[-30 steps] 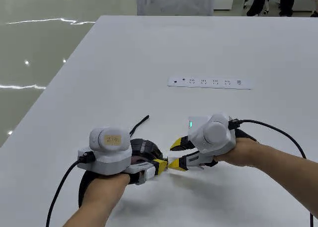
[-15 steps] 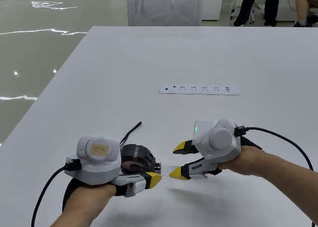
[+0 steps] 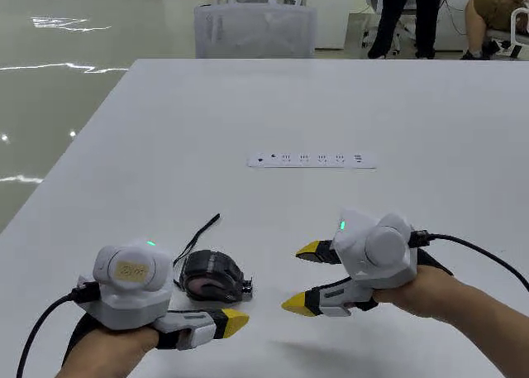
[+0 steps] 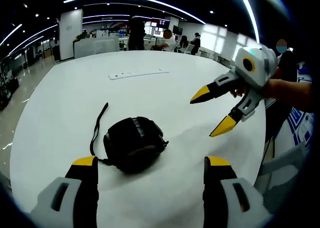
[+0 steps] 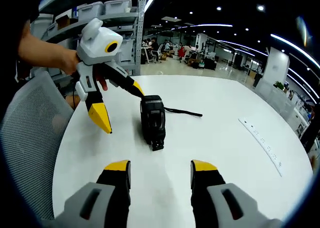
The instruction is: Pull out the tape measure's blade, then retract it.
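The left gripper (image 4: 151, 163) is held with its jaws spread wide, gripping nothing. Just ahead of it, the black tape measure (image 3: 211, 275) lies untouched on the white table (image 3: 248, 105), its strap (image 3: 197, 236) trailing away. Further right, near the tape measure but apart from it, the right gripper (image 3: 301, 277) also has its jaws wide open and empty.

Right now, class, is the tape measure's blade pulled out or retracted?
Retracted: the tape measure lies on the table with no blade showing beyond its case.
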